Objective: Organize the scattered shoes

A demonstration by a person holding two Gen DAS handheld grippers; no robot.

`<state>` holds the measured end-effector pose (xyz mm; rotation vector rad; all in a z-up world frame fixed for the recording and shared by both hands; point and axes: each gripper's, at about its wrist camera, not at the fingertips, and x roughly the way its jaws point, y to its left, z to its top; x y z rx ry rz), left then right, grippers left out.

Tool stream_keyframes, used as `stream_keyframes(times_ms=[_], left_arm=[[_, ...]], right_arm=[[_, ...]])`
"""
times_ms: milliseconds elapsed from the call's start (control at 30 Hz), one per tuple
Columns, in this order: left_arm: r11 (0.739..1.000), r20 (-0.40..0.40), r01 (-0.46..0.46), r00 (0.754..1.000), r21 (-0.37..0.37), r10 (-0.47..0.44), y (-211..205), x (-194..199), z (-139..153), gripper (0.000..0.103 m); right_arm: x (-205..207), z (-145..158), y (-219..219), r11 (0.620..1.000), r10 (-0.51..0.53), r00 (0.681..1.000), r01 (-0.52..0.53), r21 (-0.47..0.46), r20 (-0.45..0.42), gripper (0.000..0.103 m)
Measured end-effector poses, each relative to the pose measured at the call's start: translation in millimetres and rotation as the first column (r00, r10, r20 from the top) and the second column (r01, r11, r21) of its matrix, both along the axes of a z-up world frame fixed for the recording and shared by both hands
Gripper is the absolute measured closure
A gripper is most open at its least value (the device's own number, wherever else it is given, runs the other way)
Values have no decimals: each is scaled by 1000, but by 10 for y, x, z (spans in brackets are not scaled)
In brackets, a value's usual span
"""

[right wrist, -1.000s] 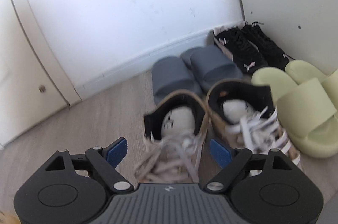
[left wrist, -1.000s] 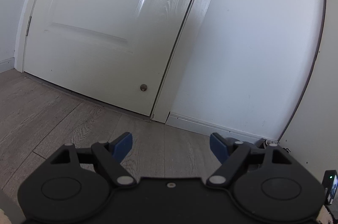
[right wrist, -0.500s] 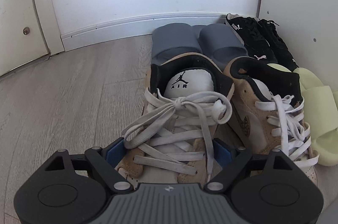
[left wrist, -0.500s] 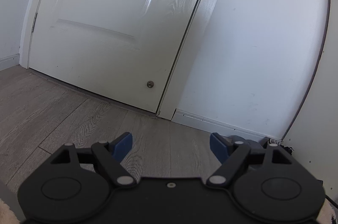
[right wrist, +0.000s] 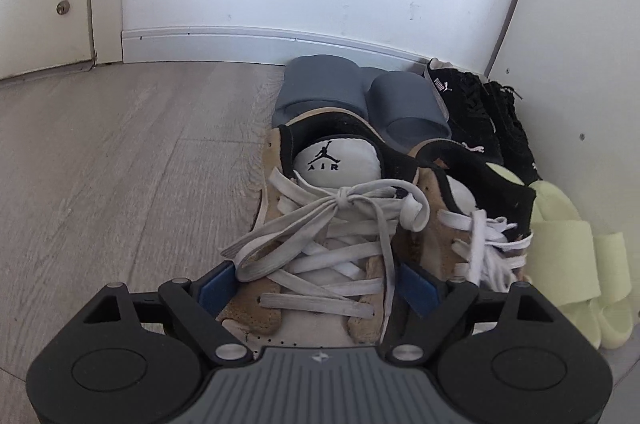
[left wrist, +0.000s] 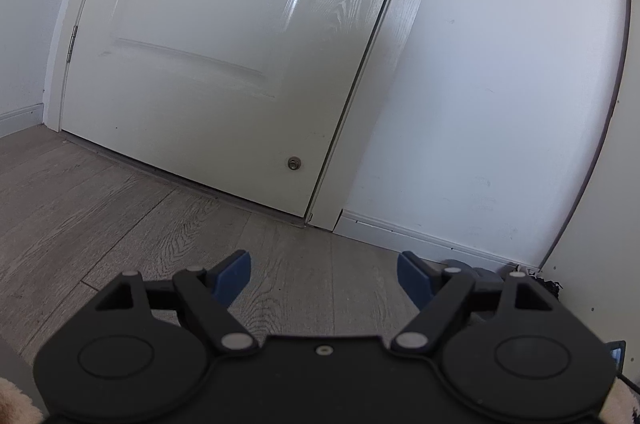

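A tan sneaker with white laces and a black collar lies on the wood floor, its toe between the blue pads of my right gripper, which is shut on its sides. Its mate sits touching it on the right. Behind them stand a pair of grey slides, black sneakers in the corner and pale green slides at the right. My left gripper hangs open and empty over bare floor, facing a white door. A grey slide peeks out behind its right finger.
A white wall with a baseboard runs behind the shoes. A white panel closes the right side. Bare wood floor stretches left of the sneakers toward the door. Something furry shows at the bottom left corner.
My right gripper came down and forward with the tan sneaker, which now sits low beside its mate, heel near the grey slides. The left gripper drifted slightly, still open.
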<state>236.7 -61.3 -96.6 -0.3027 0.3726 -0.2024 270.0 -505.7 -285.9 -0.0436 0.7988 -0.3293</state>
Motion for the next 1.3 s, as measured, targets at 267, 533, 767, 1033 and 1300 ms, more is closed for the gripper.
stream_keyframes(times_ms=[267,533,767,1033,1300], left_arm=[[1000,-2,11,1000,0,-11,-20,18,0,22],[999,2,19,1000,26,-19,-84,51,11,19],[996,-26,24,999,88,-22,-133,63,18,18],[994,-10,3,1000,109,-2,-117,29,110,7],[983,15,-19,1000,183,16,-128,-97,236,7]], right_arm=[[-123,-1,-108,999,-30,999,29,39,19,15],[-342,-25,-144,998,-34,998,32,55,43,15],[-279,-19,-178,997,-73,997,72,34,22,14],[-436,181,-201,989,-146,987,145,17,60,13],[-834,806,-39,992,-123,960,110,63,251,1]])
